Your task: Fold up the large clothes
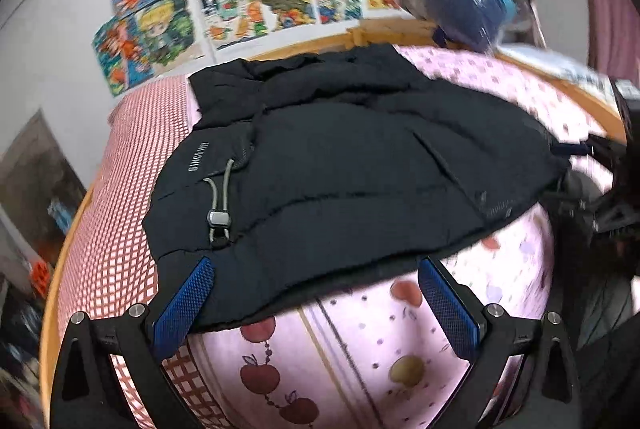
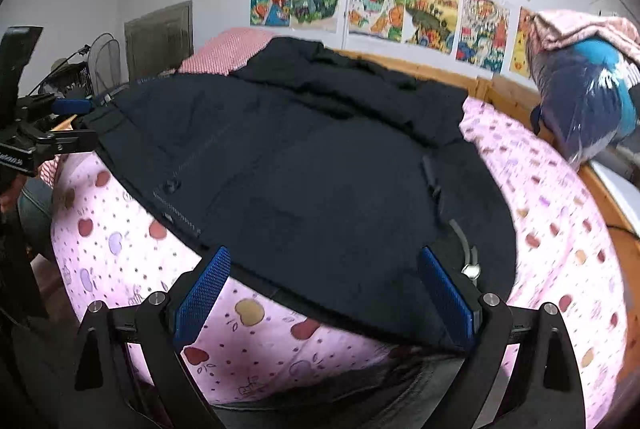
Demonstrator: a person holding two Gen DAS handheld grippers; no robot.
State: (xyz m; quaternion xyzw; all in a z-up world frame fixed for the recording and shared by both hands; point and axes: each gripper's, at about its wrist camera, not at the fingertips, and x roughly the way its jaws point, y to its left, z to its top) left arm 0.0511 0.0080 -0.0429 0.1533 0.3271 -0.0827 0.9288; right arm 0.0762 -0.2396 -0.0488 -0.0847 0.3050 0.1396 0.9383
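A black jacket (image 1: 352, 165) is spread across the pink bedsheet (image 1: 360, 349) at frame centre. The left gripper (image 1: 316, 305) and right gripper (image 2: 324, 293) are held wide apart, empty, at its near hem. Folding is judged barely started; all main folds remain.

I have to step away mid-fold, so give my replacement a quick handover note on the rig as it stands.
Left tongs: open, empty, at the near hem of the black padded jacket.
Right tongs: open, empty, at the same hem further along.
Jacket lies spread on the pink apple-print bedsheet, grey drawcord toggle near the left tongs.
Done: jacket laid out, looks partly folded.
Left: grip the hem and finish folding.
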